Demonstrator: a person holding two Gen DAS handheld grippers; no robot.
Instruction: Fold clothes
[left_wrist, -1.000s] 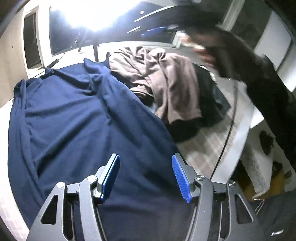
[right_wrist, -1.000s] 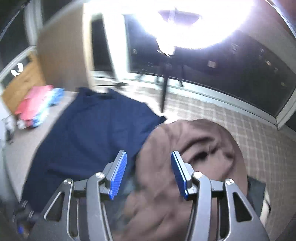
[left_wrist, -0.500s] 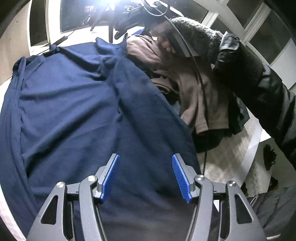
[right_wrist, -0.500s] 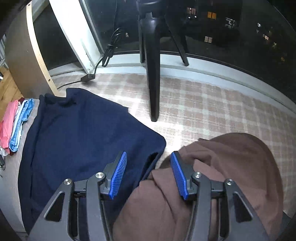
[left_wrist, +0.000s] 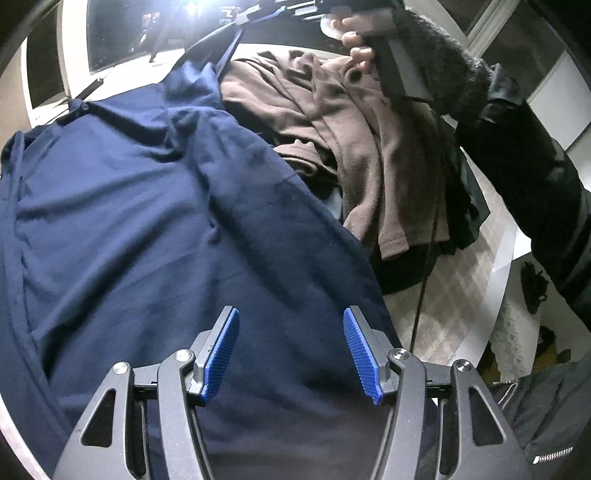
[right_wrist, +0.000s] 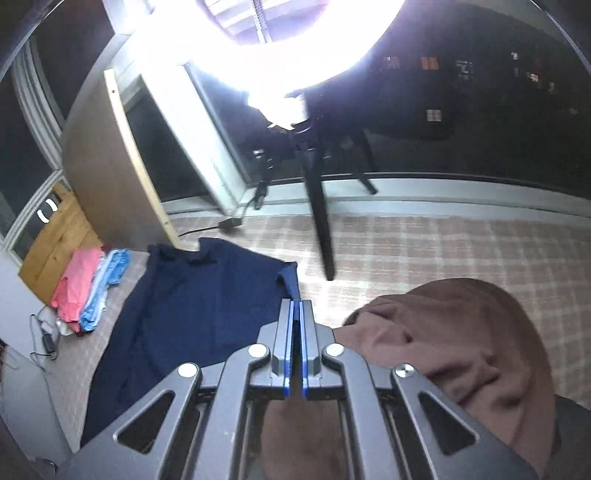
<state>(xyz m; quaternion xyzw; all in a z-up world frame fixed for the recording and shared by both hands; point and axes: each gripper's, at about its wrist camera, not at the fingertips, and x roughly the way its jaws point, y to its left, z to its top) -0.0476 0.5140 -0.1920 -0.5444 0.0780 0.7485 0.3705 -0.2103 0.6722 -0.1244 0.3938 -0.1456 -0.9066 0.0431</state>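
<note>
Navy cloth fills most of the left wrist view: the shirt (left_wrist: 155, 229) lies spread on a checked cover (right_wrist: 424, 243), front up, with soft creases running along its length and a ridge of fabric down the middle. Its collar end sits far from the camera, near the window sill. One sleeve is drawn up off the surface into a taut strip that rises toward the right gripper (right_wrist: 295, 306). In the right wrist view that gripper's blue pads have just closed tight together, and the sleeve's corner runs straight into their tips, so the jaws pinch the sleeve. The left gripper (left_wrist: 291, 350) hangs over the shirt's near part with its jaws apart and nothing between the pads.

Just beside the shirt, on the right in the left wrist view, a brown garment (left_wrist: 362, 147) lies in a loose heap over darker clothes. A hand (left_wrist: 360, 44) in a black fuzzy cuff holds the right gripper above it.

At the cover's far left a folded stack of pink and blue clothes (right_wrist: 88, 288) rests by a wooden panel. A black tripod (right_wrist: 321, 206) stands on the cover under a glaring ring light.
</note>
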